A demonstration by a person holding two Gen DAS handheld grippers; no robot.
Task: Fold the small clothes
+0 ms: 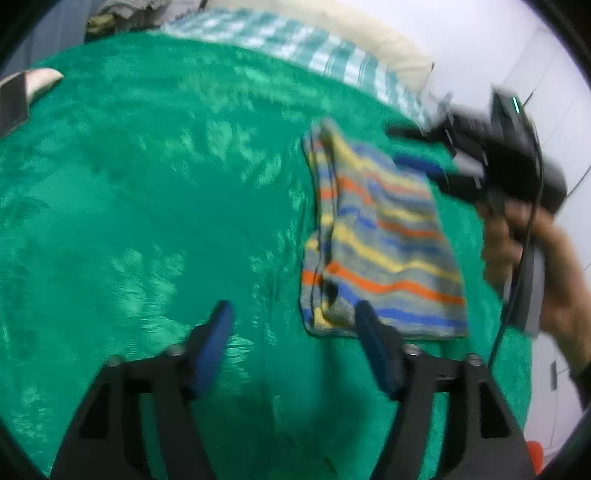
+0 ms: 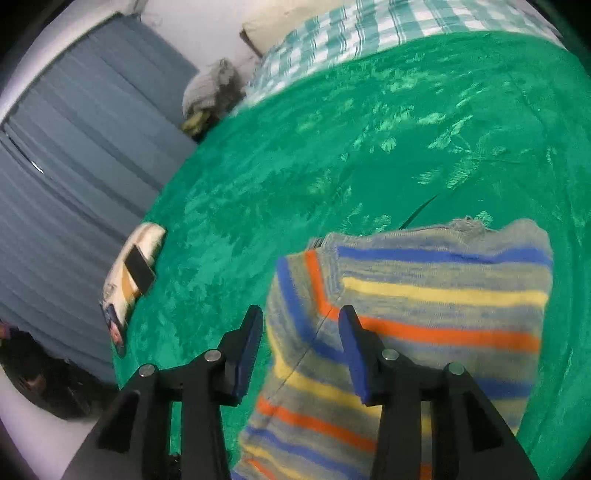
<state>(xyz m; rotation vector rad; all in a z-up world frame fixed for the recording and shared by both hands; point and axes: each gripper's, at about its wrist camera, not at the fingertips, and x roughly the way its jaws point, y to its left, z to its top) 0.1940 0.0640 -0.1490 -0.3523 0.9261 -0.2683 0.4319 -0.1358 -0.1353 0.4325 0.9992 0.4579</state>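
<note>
On the green blanket lies a folded striped sweater. Left gripper hovers beside it, jaws apart, empty. Right gripper above it, also parted.

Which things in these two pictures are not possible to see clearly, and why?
- Right tongs, left wrist view: motion blur smears them, so their opening is unreadable.
- Striped garment, right wrist view: the bottom edge cuts off its near end.
- Pile beside the checked cloth, right wrist view: too small and blurred to identify.
</note>
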